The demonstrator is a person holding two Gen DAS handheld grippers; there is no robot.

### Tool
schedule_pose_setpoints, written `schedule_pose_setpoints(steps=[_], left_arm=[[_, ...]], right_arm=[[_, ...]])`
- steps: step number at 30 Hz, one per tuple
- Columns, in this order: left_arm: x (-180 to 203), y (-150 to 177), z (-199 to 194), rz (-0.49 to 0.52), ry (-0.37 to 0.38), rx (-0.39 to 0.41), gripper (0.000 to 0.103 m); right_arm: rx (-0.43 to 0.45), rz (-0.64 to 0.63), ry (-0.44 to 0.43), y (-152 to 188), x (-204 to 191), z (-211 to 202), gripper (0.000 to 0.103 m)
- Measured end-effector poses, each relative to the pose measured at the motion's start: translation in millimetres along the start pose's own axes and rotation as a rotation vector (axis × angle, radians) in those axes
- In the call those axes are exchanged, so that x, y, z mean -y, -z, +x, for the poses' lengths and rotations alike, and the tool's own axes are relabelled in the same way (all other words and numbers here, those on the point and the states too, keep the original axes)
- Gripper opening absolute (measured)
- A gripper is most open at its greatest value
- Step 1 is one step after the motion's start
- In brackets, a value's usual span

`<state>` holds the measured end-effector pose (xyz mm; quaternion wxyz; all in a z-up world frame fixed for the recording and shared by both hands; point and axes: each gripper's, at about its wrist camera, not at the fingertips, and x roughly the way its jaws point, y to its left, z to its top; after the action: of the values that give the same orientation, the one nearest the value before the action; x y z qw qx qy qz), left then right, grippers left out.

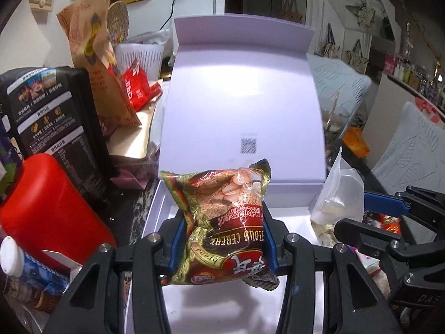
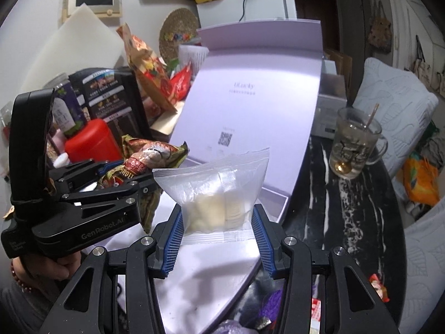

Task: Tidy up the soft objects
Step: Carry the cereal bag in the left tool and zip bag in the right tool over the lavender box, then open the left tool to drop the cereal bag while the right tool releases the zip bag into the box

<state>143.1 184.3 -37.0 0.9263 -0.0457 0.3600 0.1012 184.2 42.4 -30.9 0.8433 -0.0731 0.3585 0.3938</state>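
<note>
The left gripper (image 1: 222,239) has its blue-padded fingers (image 1: 178,242) clamped on a red and gold cereal packet (image 1: 222,222), squeezing its waist so that the packet stands up between them, its printed side facing the camera upside down. The packet hangs above the near part of an open white box (image 1: 155,222), whose raised lid (image 1: 242,97) leans back behind it and shows a small square code on its inner face. The right gripper (image 2: 219,222) has its fingers (image 2: 173,239) pressed on the lower part of a clear plastic bag (image 2: 214,189) with a pale, soft lump inside; this bag is held above the box's right side, just beside the cereal packet, and the two grippers are close together without touching. A hand (image 2: 55,267) with a beaded bracelet holds the left gripper's handle. The box sits on a dark marbled counter (image 2: 347,194). Along the counter's left edge stand a red plastic container (image 1: 52,208), a black printed pouch (image 1: 55,122) and a tall tan paper bag (image 1: 94,55). Toward the counter's right edge, well apart from the box, stands a glass mug (image 2: 356,144) with a spoon in it.
</note>
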Motion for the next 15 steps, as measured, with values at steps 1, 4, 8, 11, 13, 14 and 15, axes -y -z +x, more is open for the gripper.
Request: schedule_pose_setpoints(steps=[1,4,8,11,13,14,15], left_arm=[[0,1,2,0.002,-0.006,-0.005,0.046],[0,4,13,0.004,-0.023,-0.03,0.046],[-2,9,28,0.004,-0.057,-0.064,0.046],[-4,12,36,0.001,-0.069,-0.091,0.046],[-4,12,38,0.001,-0.079,-0.103,0.046],[-4,11,38,0.002,-0.087,-0.104,0.046],[-4,11,39,0.004,-0.101,-0.106,0.046]], right_arm=[[-0.008,-0.001,0.001,1,1,4,0.048],[-0.032,0.005,0.009,3,4,16,0.048],[-0.052,0.013,0.026,5,8,30,0.048],[-0.062,0.011,0.034,7,8,38,0.048],[-0.067,0.004,0.042,8,8,43,0.048],[-0.066,-0.001,0.046,8,7,44,0.048],[-0.065,-0.01,0.053,7,5,45,0.048]])
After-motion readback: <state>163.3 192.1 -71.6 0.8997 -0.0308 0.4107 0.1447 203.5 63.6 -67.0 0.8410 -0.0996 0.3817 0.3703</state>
